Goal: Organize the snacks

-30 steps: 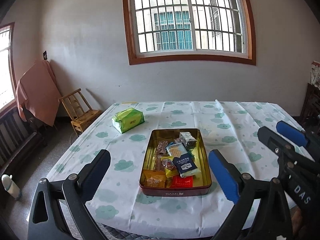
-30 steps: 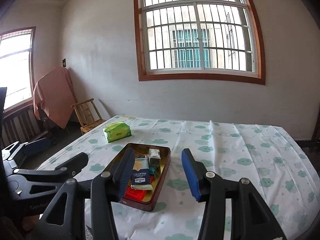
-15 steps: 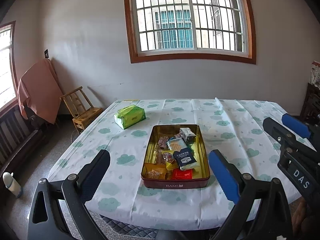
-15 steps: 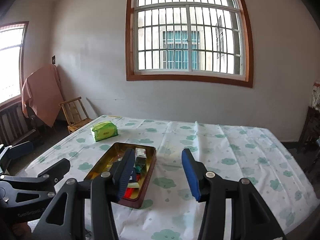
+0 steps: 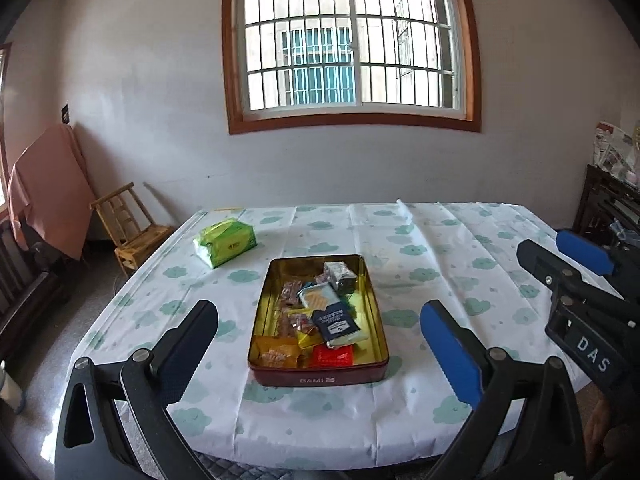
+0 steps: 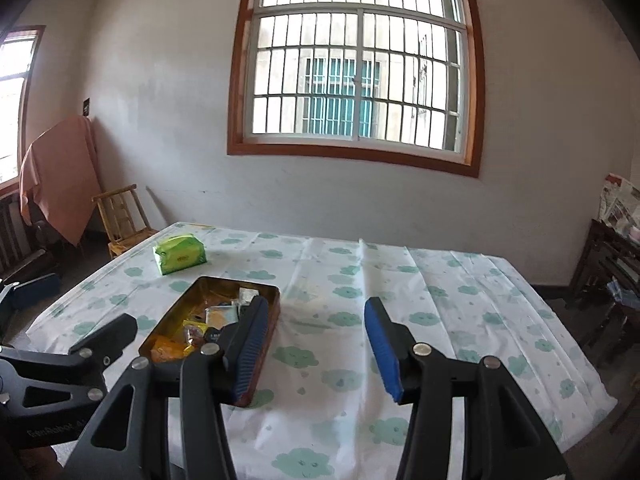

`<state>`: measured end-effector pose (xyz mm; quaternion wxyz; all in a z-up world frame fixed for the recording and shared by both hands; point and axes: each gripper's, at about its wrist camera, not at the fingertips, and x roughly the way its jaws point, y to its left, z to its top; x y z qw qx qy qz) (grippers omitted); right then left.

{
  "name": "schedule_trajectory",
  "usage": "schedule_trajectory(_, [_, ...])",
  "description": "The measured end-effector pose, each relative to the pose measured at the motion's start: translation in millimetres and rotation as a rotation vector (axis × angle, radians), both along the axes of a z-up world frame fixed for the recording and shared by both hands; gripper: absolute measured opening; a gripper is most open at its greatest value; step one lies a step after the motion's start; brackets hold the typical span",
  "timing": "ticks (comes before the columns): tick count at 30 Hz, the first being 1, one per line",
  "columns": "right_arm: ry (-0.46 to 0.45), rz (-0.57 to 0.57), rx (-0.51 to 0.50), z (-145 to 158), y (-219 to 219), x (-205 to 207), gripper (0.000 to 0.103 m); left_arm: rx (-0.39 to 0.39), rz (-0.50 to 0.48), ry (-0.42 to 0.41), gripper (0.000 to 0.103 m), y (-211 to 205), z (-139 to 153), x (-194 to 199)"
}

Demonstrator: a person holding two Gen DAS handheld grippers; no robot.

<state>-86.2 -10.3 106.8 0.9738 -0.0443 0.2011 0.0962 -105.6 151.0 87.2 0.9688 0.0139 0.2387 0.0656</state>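
A dark red tin with a gold inside lies on the table, holding several wrapped snacks: a navy packet, a red one, an orange one. My left gripper hangs open in front of the tin, above the table's near edge, nothing between its fingers. My right gripper is open too, empty, to the right of the tin; its left finger hides part of the tin. Each gripper shows at the side of the other's view.
A green tissue pack lies at the table's far left. A wooden chair and a pink-draped object stand by the left wall. A dark cabinet is at the right. The cloud-print cloth spreads right of the tin.
Both views have drawn back and tilted up: the table and tin sit farther away and lower, with more wall and window showing. Neither gripper's opening has visibly changed.
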Motion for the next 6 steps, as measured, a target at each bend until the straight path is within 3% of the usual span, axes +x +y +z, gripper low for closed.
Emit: schedule_trajectory(6, [0.024,-0.037,-0.002,-7.1,-12.6,3.1,0.051,0.040,0.010,-0.039,0.101,-7.6,2.2,-5.8])
